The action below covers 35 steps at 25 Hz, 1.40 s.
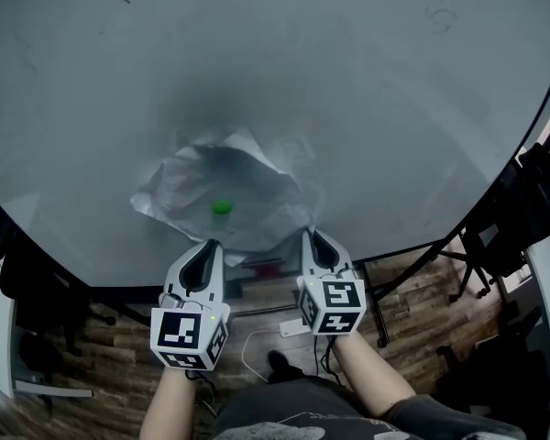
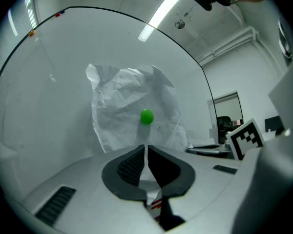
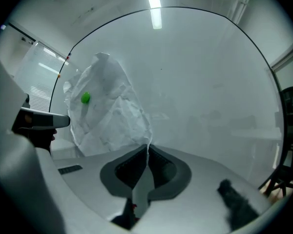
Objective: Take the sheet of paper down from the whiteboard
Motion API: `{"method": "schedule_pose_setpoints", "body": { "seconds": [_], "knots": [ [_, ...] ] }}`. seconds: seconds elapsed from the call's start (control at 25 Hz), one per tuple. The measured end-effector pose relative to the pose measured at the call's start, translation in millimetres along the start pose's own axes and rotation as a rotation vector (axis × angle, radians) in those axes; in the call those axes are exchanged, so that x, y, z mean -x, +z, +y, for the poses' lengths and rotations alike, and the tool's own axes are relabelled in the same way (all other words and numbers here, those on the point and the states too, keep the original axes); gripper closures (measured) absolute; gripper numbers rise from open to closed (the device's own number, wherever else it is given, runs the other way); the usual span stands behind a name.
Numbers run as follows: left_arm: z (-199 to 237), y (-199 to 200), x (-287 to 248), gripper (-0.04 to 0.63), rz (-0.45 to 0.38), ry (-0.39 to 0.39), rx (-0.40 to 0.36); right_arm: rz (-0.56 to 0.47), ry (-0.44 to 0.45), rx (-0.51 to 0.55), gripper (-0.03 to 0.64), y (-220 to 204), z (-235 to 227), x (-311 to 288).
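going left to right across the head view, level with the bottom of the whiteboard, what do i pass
dark shape at the left edge → left tool → right tool → dark furniture at the right edge; the paper spans both tools, so it's left out

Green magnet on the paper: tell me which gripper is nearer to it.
Left. The left gripper pinches the sheet of paper just below the green magnet; the right gripper pinches its lower corner, farther to the right.

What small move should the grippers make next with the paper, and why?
Probably pull gently down and away from the whiteboard: left gripper and right gripper both pinch the lower edge of the crumpled sheet of paper, while one green magnet pins it.
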<state>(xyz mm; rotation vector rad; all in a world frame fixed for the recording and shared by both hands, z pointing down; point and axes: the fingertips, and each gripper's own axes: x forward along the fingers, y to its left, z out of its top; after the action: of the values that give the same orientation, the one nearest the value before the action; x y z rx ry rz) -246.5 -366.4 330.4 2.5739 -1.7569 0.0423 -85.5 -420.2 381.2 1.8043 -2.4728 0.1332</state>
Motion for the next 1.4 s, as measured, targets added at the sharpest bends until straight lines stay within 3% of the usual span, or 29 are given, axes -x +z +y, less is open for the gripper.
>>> {"method": "schedule_pose_setpoints", "body": {
  "seconds": [0.28, 0.36, 0.44, 0.64, 1.04, 1.2, 1.4],
  "knots": [
    [-4.4, 25.6, -1.9, 0.575, -0.082, 0.02, -0.049, -0.001, 0.009, -0.008, 0.586, 0.8, -0.1, 0.0],
    [-8.8, 34.8, -4.3, 0.49, -0.115, 0.011, -0.066, -0.001, 0.011, -0.009, 0.586, 1.2, 0.1, -0.4],
    [-10.2, 42.2, -8.5, 0.454, -0.144, 0.015, -0.083, -0.005, 0.011, -0.008, 0.586, 2.7, 0.2, -0.9],
    [-10.6, 60.3, -16.3, 0.432, -0.23, 0.075, -0.158, 0.001, 0.016, -0.008, 0.586, 0.0, 0.5, -1.0],
    [-4.0, 61.3, -26.2, 0.428, -0.249, 0.239, -0.263, 0.003, 0.026, -0.002, 0.586, -0.4, 0.6, -1.0],
    [-2.7, 62.0, -27.2, 0.448, -0.241, 0.304, -0.261, 0.0, 0.026, 0.002, 0.586, -0.1, -0.4, -0.7],
    [-2.5, 60.7, -28.6, 0.471, -0.243, 0.276, -0.198, 0.001, 0.046, -0.012, 0.591, -0.4, 0.0, -0.3]
  ]
}}
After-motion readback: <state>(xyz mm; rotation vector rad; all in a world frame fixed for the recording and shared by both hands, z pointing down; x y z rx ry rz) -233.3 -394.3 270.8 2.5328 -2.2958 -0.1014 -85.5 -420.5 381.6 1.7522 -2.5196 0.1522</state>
